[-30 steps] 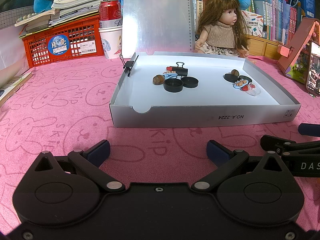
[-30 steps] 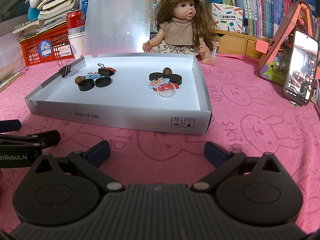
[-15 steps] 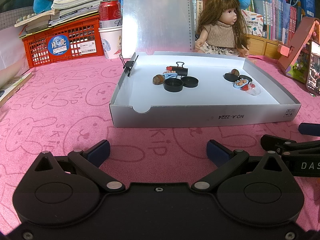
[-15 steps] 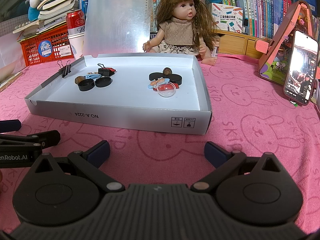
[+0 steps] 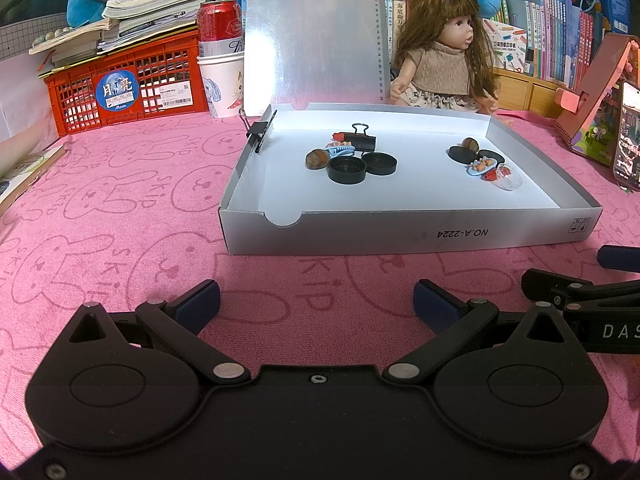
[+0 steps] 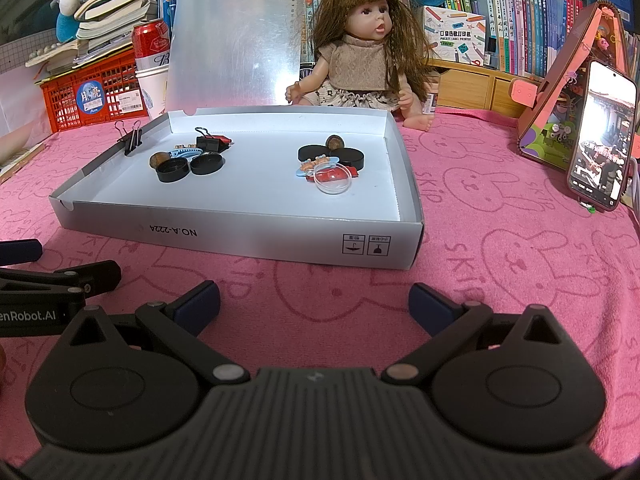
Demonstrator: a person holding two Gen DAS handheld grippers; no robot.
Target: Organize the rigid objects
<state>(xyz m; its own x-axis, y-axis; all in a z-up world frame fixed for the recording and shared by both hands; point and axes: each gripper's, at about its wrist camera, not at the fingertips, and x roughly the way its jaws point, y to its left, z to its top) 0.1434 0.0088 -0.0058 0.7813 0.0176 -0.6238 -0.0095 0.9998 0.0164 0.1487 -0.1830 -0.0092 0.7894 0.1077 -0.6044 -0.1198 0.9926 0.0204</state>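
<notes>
A shallow grey box (image 5: pixel 400 232) (image 6: pixel 240 236) lies on the pink cloth and holds two small clusters. The left cluster has two black round lids (image 5: pixel 346 169) (image 6: pixel 172 171), a brown nut (image 5: pixel 316 159), a blue clip and a black binder clip (image 5: pixel 363 142). The right cluster has black lids (image 6: pixel 348 157), a nut (image 6: pixel 334 142), a blue clip and a clear dome (image 5: pixel 509 175) (image 6: pixel 333 179). Another binder clip (image 5: pixel 258 133) (image 6: pixel 130 141) grips the box's left wall. My left gripper (image 5: pixel 316 300) and right gripper (image 6: pixel 314 300) are open and empty, low over the cloth in front of the box.
A doll (image 5: pixel 444 48) (image 6: pixel 360 40) sits behind the box beside an upright silver lid (image 5: pixel 316 32). A red crate (image 5: pixel 124 88), a can and a paper cup stand back left. A phone (image 6: pixel 602 136) leans on a pink stand at right. Bookshelves line the back.
</notes>
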